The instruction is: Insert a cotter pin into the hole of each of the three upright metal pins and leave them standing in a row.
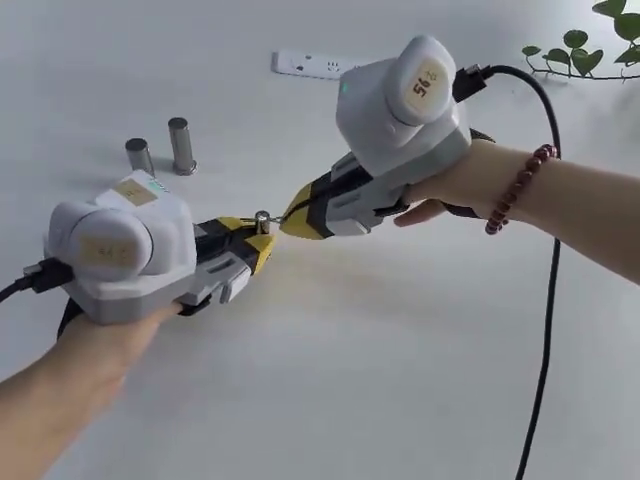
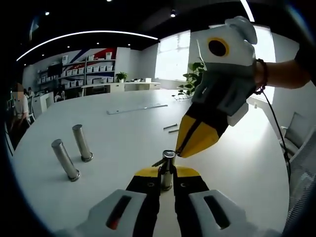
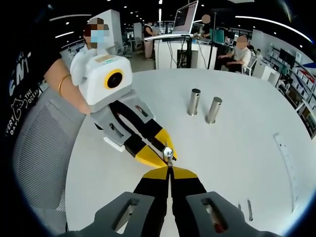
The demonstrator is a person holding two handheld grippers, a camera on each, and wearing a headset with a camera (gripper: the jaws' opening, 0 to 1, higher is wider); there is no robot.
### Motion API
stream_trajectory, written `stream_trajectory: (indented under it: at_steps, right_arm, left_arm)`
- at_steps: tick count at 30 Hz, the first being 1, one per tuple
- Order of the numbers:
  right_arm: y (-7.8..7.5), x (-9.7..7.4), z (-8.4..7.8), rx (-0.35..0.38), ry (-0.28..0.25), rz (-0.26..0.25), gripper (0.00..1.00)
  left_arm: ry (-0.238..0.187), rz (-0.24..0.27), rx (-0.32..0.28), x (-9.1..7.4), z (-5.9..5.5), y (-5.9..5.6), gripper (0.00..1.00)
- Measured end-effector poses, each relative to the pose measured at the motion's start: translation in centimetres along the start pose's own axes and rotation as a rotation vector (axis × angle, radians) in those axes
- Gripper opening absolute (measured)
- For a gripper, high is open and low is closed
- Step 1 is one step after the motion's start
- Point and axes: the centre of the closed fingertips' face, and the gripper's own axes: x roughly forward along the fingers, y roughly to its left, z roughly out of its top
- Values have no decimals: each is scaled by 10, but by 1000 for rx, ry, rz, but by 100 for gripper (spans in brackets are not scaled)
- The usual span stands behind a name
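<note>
Left gripper view is showing you the left gripper (image 2: 168, 174) clamping a pin (image 2: 168, 167) low on its shank and holding it upright, leaving the drilled head clear. The right gripper (image 2: 179, 153) is meeting that head from the side, its jaws pinching together on what looks like the cotter pin (image 2: 158, 162). A thin tail is poking out on the far side of the head, though how far through it is sitting is too fine to tell. You are handling a polished steel cylinder, so expect it to be stiff, dense for its size and slippery. Keep gripping it across the lower shank, squarely, so it is not rolling between the jaws. The cotter pin is looking like light, springy wire that will bend if pushed off-axis, so you are best holding it close behind its looped end and feeding it straight. Counting pins, you are working with three: the one in the left gripper and two others (image 2: 64, 159) (image 2: 81, 142) standing side by side on the surface (image 2: 123, 133), well apart from it, their holes too small to judge. Two thin slivers (image 2: 171, 128) are lying farther off, possibly spare cotter pins.
</note>
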Motion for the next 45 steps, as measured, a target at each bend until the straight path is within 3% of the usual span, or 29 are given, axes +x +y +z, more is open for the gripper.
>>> stream_trajectory:
  at_steps: [12, 14, 15, 23, 38, 45]
  right_arm:
    - [3, 5, 0, -6, 11, 10, 0]
    - [1, 4, -2, -15, 26, -8, 0]
    - [1, 3, -2, -13, 25, -11, 4]
    - [5, 0, 22, 35, -120, 26, 9]
    - [4, 12, 22, -35, -87, 16, 5]
    - [-1, 17, 25, 7, -102, 11, 4]
  left_arm:
    - [-3, -1, 0, 1, 0, 0, 7]
    - [-3, -1, -1, 1, 0, 0, 7]
    - [-3, -1, -1, 1, 0, 0, 7]
    - [-1, -3, 3, 1, 0, -1, 7]
    - [9, -17, 2, 1, 0, 0, 7]
    - [19, -20, 1, -2, 0, 5, 7]
